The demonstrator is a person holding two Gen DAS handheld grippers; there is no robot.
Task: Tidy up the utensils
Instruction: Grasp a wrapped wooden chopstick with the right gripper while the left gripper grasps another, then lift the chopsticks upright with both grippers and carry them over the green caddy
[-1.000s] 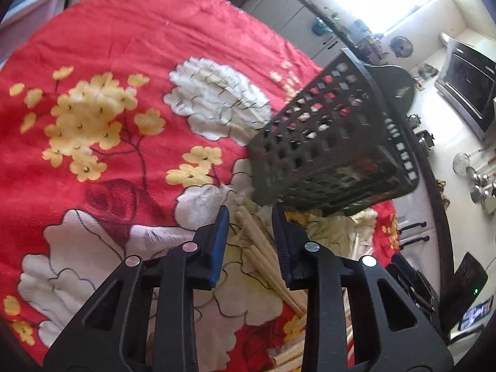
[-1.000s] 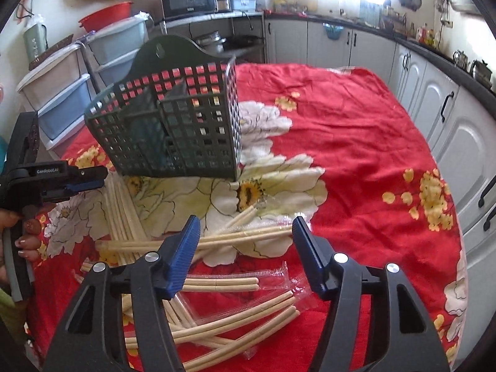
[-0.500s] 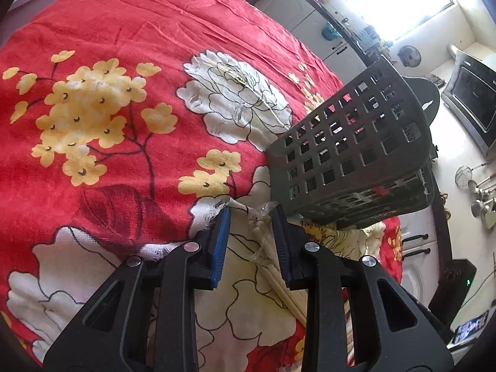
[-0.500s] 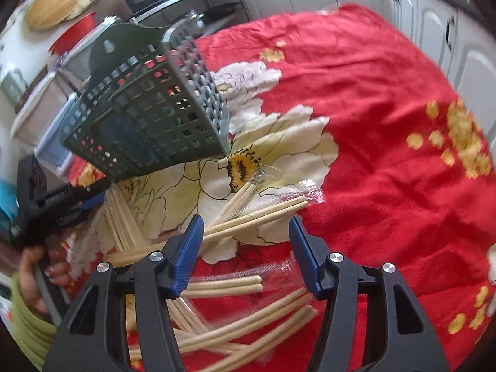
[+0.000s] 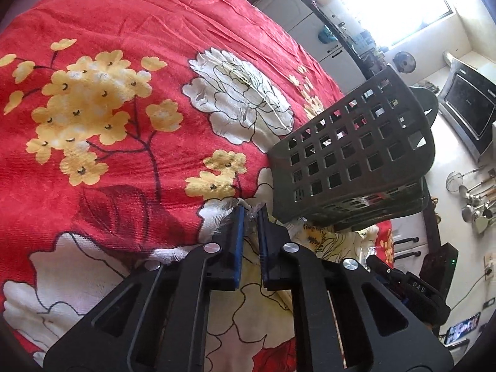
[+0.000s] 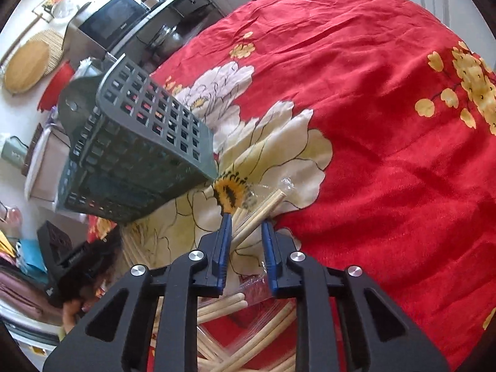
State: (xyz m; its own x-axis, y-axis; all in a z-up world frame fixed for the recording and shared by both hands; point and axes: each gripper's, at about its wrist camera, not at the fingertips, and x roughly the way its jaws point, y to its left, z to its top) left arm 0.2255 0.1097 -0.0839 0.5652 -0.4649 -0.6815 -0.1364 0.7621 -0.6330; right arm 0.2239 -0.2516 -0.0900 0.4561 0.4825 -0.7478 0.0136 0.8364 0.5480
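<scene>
A dark grid utensil basket [image 5: 356, 161] [image 6: 139, 155] stands on the red floral tablecloth [image 5: 124, 46]. My left gripper [image 5: 251, 210] sits low on the cloth beside the basket's foot. It is shut on the tip of a clear-wrapped chopstick pair [image 5: 246, 206]. My right gripper [image 6: 246, 220] points down at the yellow-centred flower. Its jaws are closing on another wrapped chopstick pair [image 6: 266, 207], which crosses the gap at a slant and touches both pads. Several more chopsticks [image 6: 235, 307] lie under that gripper. A hand [image 6: 71, 307] holds the left gripper at the right wrist view's lower left.
Past the table's edge a microwave [image 6: 114, 21] [image 5: 468, 108] stands on a counter, and ladles [image 5: 477, 192] hang on the wall. A round woven mat [image 6: 28, 62] hangs by the microwave. Open red cloth [image 6: 387, 108] stretches to the right of the basket.
The left jaws have shut on the wrapped chopstick tip. The right gripper has rolled, sunk towards the chopsticks by the flower, and its jaws have narrowed around one pair.
</scene>
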